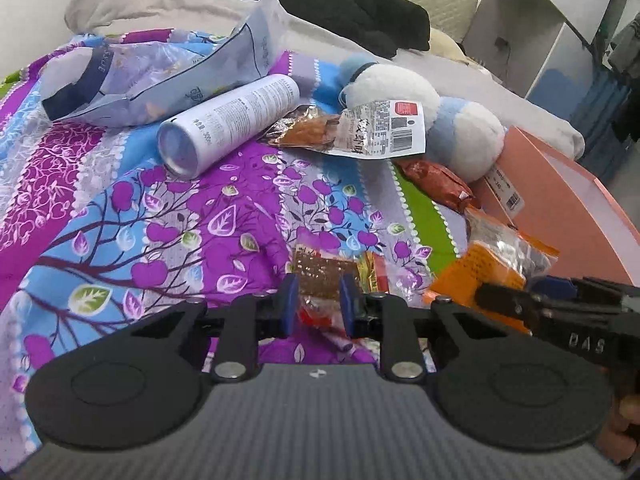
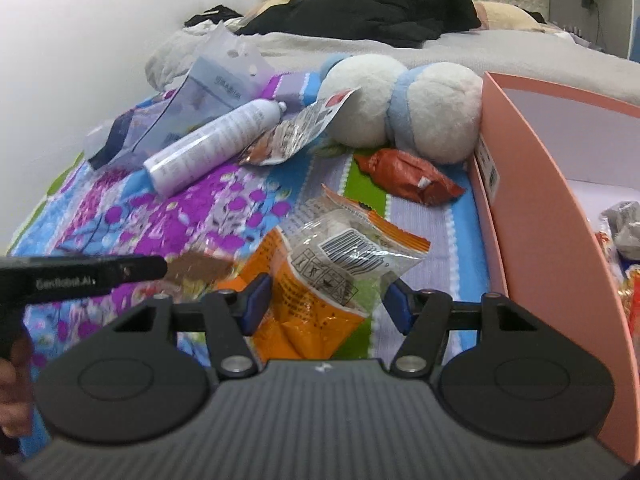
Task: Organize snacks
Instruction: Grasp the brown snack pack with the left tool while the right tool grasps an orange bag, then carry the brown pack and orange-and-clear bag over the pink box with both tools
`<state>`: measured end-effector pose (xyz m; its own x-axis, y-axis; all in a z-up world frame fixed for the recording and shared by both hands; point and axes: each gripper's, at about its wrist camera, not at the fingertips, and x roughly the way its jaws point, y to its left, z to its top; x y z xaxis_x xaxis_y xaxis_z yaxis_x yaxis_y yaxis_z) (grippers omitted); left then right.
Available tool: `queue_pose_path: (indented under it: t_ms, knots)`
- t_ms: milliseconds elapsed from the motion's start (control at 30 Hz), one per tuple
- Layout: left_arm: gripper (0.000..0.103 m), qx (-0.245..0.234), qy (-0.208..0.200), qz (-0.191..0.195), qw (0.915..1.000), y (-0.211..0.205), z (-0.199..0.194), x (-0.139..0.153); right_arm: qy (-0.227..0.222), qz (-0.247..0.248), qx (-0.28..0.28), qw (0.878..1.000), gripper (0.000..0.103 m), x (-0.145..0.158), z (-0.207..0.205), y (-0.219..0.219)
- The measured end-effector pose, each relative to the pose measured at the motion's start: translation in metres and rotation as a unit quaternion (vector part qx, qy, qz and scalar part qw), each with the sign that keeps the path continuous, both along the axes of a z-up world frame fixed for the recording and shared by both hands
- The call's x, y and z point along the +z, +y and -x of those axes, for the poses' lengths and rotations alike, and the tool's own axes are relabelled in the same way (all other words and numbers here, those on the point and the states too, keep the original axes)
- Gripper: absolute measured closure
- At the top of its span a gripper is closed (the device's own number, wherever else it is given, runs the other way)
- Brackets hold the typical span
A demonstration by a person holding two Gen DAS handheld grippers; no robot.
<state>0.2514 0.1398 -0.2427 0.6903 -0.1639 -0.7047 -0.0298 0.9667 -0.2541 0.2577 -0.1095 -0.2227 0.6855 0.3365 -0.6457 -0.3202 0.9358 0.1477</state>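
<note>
1. The left gripper (image 1: 319, 304) was clenched on a clear packet of brown crumbly snack (image 1: 325, 276), lifted just above the floral bedsheet (image 1: 160, 216).
2. The right gripper (image 2: 326, 304) grasped an orange-and-clear snack bag (image 2: 320, 276), just beside the pink box (image 2: 532, 184).
3. Farther on lay a red-brown wrapped snack (image 2: 408, 176), near a white-and-blue plush toy (image 2: 400, 100).
4. Beyond lay a white spray can (image 1: 228, 124) and a foil snack pouch (image 1: 348, 130), touching.

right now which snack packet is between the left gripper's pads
The small clear packet with brown contents sits between the left gripper pads. The orange packet is in the right gripper; the red-brown one lies untouched by the pink box.
</note>
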Motion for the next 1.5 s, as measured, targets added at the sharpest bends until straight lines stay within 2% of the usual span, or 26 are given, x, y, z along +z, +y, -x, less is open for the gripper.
queue_pose_path:
  t_ms: [100,167,233,267,300,400,533,633,733,967,1033,1100,1133,1267,1500]
  knots:
    - [0.076,0.002,0.009,0.015,0.9998,0.004,-0.001,-0.002,0.006,0.012,-0.004,1.0,0.041,-0.006,0.012,0.0]
    - [0.072,0.013,0.008,0.024,0.9996,0.008,-0.003,0.0,0.011,0.014,0.0,1.0,0.041,-0.01,0.021,-0.001]
    - [0.055,0.017,0.003,0.018,0.9997,0.008,-0.007,0.003,0.009,0.024,0.0,1.0,0.041,-0.012,0.031,0.0]
    - [0.043,0.014,0.001,0.013,0.9998,0.006,-0.011,0.004,0.009,0.028,0.0,1.0,0.041,-0.013,0.036,0.001]
    - [0.039,0.009,0.0,0.005,0.9999,0.003,-0.015,0.005,0.011,0.029,0.0,1.0,0.041,-0.014,0.039,0.001]
    - [0.034,-0.022,0.008,-0.023,0.9995,-0.01,-0.027,0.003,0.012,0.035,-0.001,0.999,0.041,-0.015,0.046,-0.001]
    - [0.034,-0.072,0.026,-0.076,0.9941,-0.033,-0.035,-0.009,0.012,0.033,-0.001,0.999,0.041,-0.011,0.057,-0.007]
    - [0.034,-0.105,0.019,-0.106,0.9886,-0.046,-0.034,-0.015,0.014,0.032,0.0,0.999,0.041,-0.011,0.065,-0.014]
    - [0.034,-0.111,0.043,-0.127,0.9847,-0.053,-0.041,-0.025,0.019,0.029,-0.003,0.999,0.041,-0.013,0.071,-0.022]
    - [0.028,-0.087,0.066,-0.106,0.9884,-0.054,-0.059,-0.033,0.03,0.024,-0.014,0.999,0.041,-0.018,0.078,-0.037]
    - [0.032,-0.093,0.063,-0.12,0.9864,-0.061,-0.059,-0.033,0.03,0.024,-0.014,0.999,0.041,-0.019,0.079,-0.04]
    - [0.043,-0.089,0.064,-0.134,0.9849,-0.065,-0.057,-0.033,0.031,0.025,-0.014,0.999,0.041,-0.019,0.08,-0.042]
    - [0.044,-0.085,0.064,-0.134,0.9852,-0.065,-0.056,-0.032,0.032,0.024,-0.014,0.999,0.041,-0.019,0.08,-0.042]
    - [0.049,-0.068,0.068,-0.105,0.9898,-0.057,-0.045,-0.027,0.029,0.029,-0.011,0.999,0.041,-0.016,0.084,-0.042]
    - [0.053,-0.072,0.056,-0.089,0.9918,-0.054,-0.007,-0.011,0.024,0.037,-0.007,0.999,0.041,-0.009,0.099,-0.04]
